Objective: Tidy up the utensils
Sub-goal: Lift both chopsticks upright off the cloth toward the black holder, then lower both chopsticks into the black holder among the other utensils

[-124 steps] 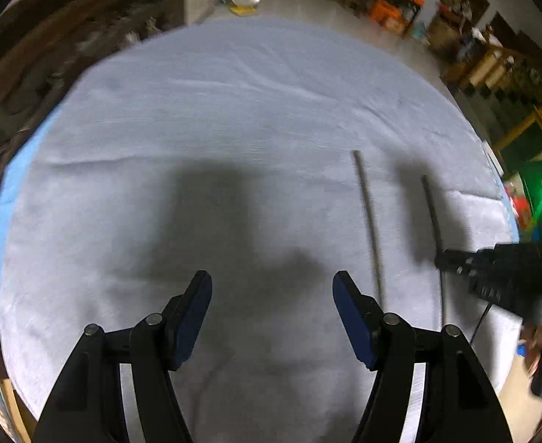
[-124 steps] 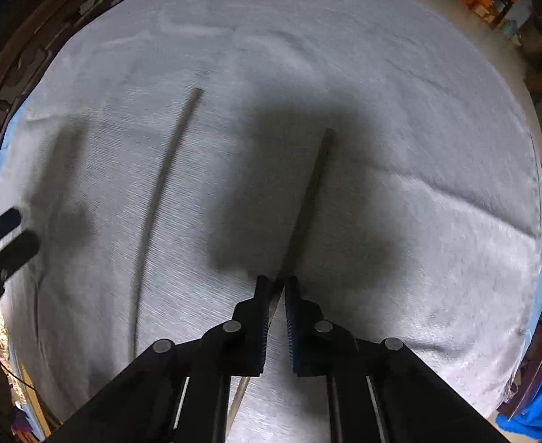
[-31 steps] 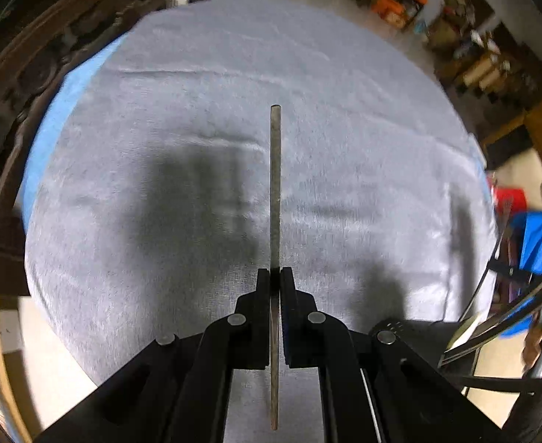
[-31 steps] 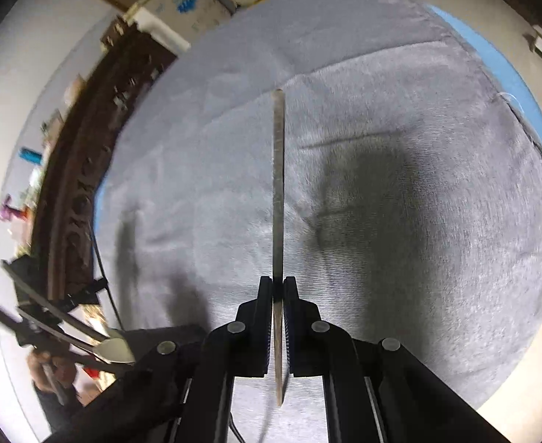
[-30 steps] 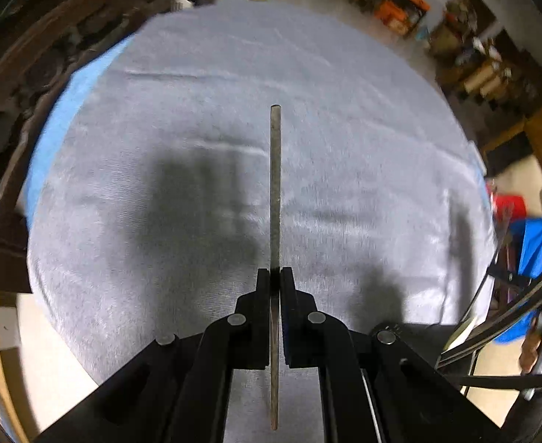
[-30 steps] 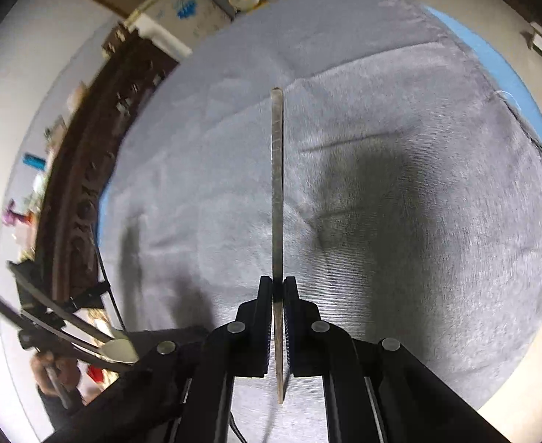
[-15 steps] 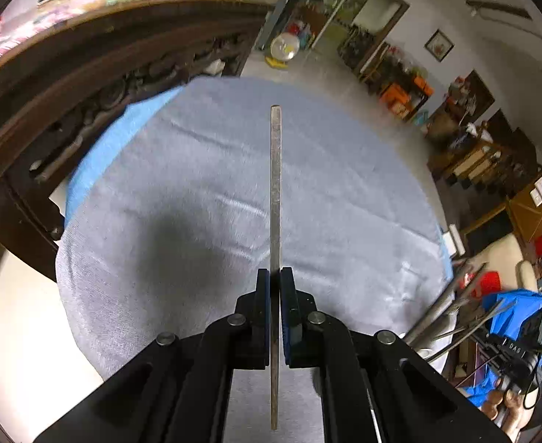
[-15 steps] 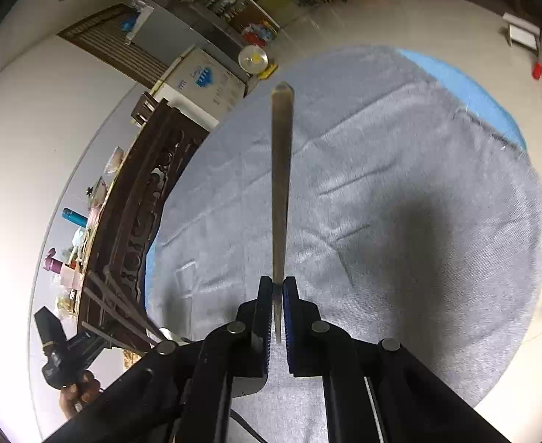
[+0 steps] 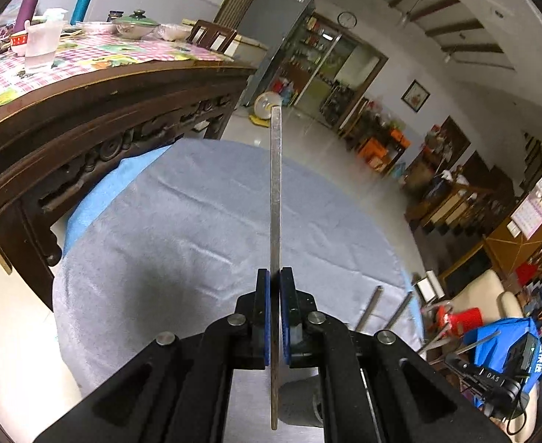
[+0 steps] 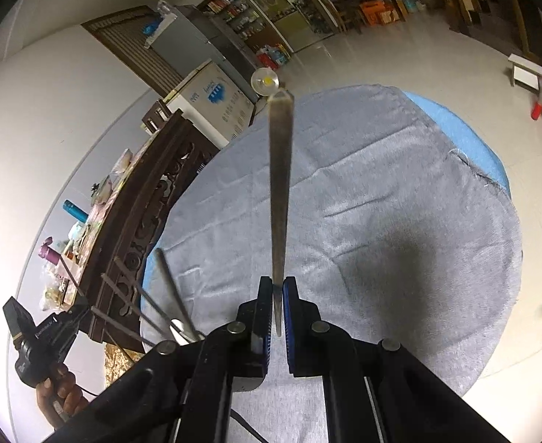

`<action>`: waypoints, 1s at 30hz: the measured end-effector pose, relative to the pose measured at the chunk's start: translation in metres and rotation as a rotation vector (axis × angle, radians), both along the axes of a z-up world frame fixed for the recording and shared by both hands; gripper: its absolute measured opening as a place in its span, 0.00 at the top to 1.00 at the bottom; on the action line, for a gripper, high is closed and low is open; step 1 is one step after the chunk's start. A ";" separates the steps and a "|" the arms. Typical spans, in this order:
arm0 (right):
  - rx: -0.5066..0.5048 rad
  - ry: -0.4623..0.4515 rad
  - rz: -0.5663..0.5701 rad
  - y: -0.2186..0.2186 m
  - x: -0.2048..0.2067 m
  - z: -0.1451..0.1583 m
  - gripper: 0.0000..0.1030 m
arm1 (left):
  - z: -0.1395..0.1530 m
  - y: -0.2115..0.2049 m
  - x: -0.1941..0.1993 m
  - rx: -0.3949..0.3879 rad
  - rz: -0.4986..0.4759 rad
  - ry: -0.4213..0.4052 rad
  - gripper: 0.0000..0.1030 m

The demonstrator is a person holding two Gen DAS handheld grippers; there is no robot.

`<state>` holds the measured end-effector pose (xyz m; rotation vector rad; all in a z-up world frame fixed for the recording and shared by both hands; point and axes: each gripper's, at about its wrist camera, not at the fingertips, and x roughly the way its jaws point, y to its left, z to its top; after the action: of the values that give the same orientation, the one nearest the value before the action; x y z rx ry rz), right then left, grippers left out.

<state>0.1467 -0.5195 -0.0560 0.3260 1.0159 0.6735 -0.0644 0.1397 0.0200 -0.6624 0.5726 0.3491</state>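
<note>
My left gripper (image 9: pixel 274 288) is shut on a thin flat metal utensil handle (image 9: pixel 275 192) that points up and away, held high above the round grey-clothed table (image 9: pixel 167 243). My right gripper (image 10: pixel 277 295) is shut on a tapered metal utensil handle (image 10: pixel 280 184), also raised above the table (image 10: pixel 400 221). Several more metal utensils (image 9: pixel 372 306) stand bunched at the lower right of the left view, and also show at the lower left of the right wrist view (image 10: pixel 167 288). What holds them is hidden behind the fingers.
A dark carved wooden table (image 9: pixel 86 118) with bottles and dishes stands to the left of the round table. In the right wrist view the other hand-held gripper (image 10: pixel 38 336) shows at lower left. A white freezer (image 10: pixel 215 99) and a fan (image 9: pixel 267 103) stand beyond.
Both grippers have lifted and tilted up with their utensils, so the room now shows above the table. The bunched utensils now sit closer to both grippers.
</note>
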 end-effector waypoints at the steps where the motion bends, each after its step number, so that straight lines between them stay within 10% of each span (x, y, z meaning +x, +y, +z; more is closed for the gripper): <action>1: 0.002 -0.009 0.002 -0.002 -0.003 0.003 0.94 | 0.002 -0.002 -0.001 -0.001 -0.003 -0.010 0.95; 19: 0.079 -0.169 0.091 -0.010 -0.067 0.078 0.94 | 0.022 -0.053 0.001 0.106 -0.008 -0.200 0.95; 30: 0.047 -0.145 0.167 0.036 -0.072 0.056 0.94 | -0.005 -0.085 0.028 0.217 -0.024 -0.185 0.95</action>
<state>0.0749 -0.4839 -0.0003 0.2313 0.8961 0.8608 -0.0369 0.0546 0.0152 -0.4720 0.3600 0.3188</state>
